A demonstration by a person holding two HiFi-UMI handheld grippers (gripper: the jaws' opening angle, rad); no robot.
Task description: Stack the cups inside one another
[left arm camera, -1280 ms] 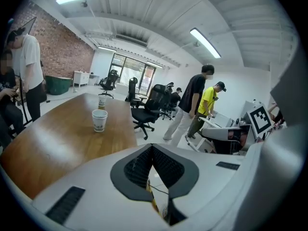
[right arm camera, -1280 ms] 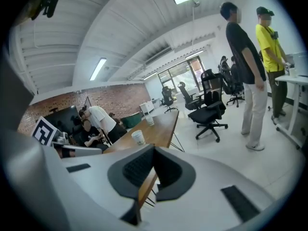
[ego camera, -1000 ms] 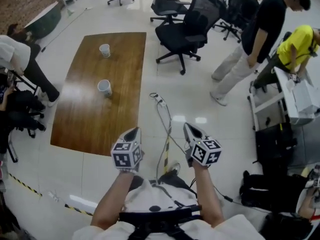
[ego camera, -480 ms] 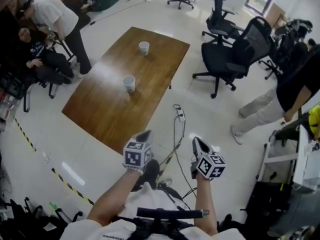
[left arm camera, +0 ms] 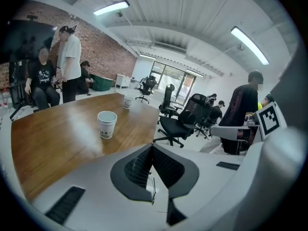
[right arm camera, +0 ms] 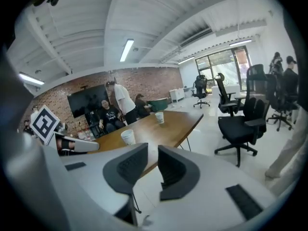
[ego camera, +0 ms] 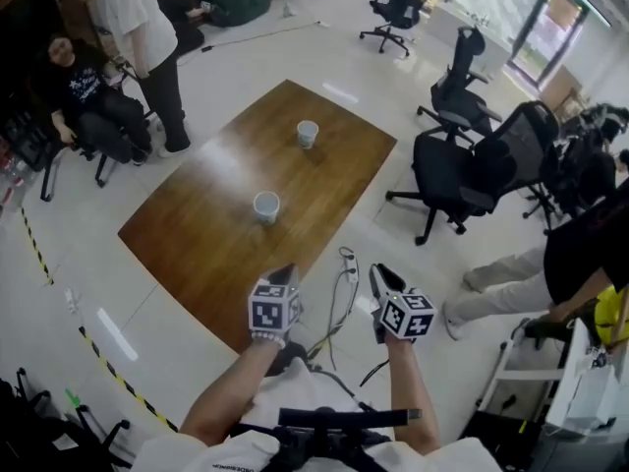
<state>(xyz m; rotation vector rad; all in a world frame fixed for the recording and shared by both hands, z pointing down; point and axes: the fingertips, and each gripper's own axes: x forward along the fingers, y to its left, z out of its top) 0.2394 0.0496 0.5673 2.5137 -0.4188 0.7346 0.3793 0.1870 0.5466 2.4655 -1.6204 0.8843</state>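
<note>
On the wooden table (ego camera: 187,244) two paper cups stand upright and well apart: the near cup (ego camera: 266,206) toward the middle, the far cup (ego camera: 308,133) closer to the far end. Neither is touched, so the step in hand looks like the approach. Both tools hang short of the table's near edge. The left gripper (ego camera: 285,272) has its jaws together and empty. The right gripper (ego camera: 377,274) has jaws that have just been opening, with nothing between them. Next, one tool likely must reach a cup and close on its wall.
</note>
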